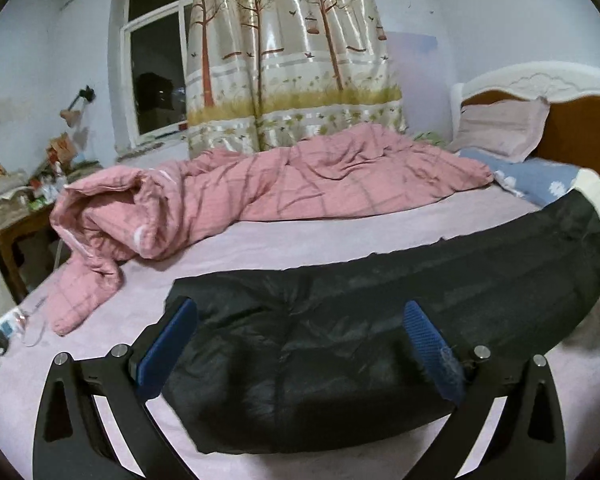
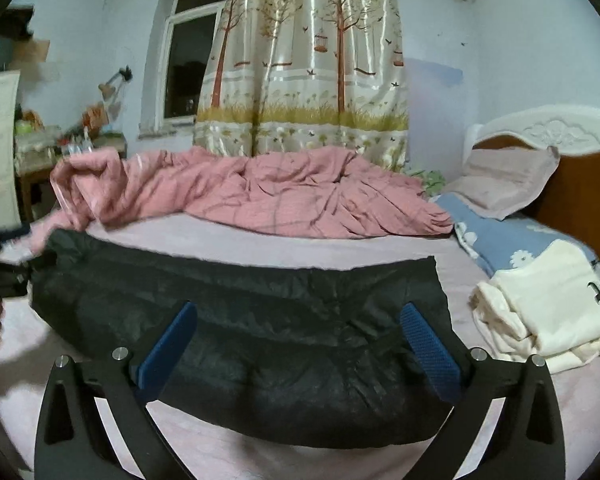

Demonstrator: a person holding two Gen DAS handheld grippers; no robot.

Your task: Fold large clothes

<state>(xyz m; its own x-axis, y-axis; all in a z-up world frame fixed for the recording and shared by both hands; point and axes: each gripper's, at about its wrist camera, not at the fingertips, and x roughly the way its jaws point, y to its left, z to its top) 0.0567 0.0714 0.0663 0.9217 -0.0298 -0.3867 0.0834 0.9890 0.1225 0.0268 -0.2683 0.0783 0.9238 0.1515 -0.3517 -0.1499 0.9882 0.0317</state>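
Observation:
A large black padded garment (image 1: 380, 320) lies folded into a long strip across the pink bed sheet (image 1: 260, 240). It also shows in the right wrist view (image 2: 260, 320). My left gripper (image 1: 300, 344) is open, with its blue-padded fingers (image 1: 168, 344) spread over the garment's left end. My right gripper (image 2: 300, 344) is open, with its fingers (image 2: 428, 348) spread over the garment's right end. Neither gripper holds cloth.
A crumpled pink quilt (image 1: 260, 188) lies along the far side of the bed. A blue flowered blanket (image 2: 500, 236), a pillow (image 2: 508, 180) and a cream garment (image 2: 540, 308) lie near the headboard (image 2: 580, 200). A cluttered table (image 1: 16, 200) stands at left.

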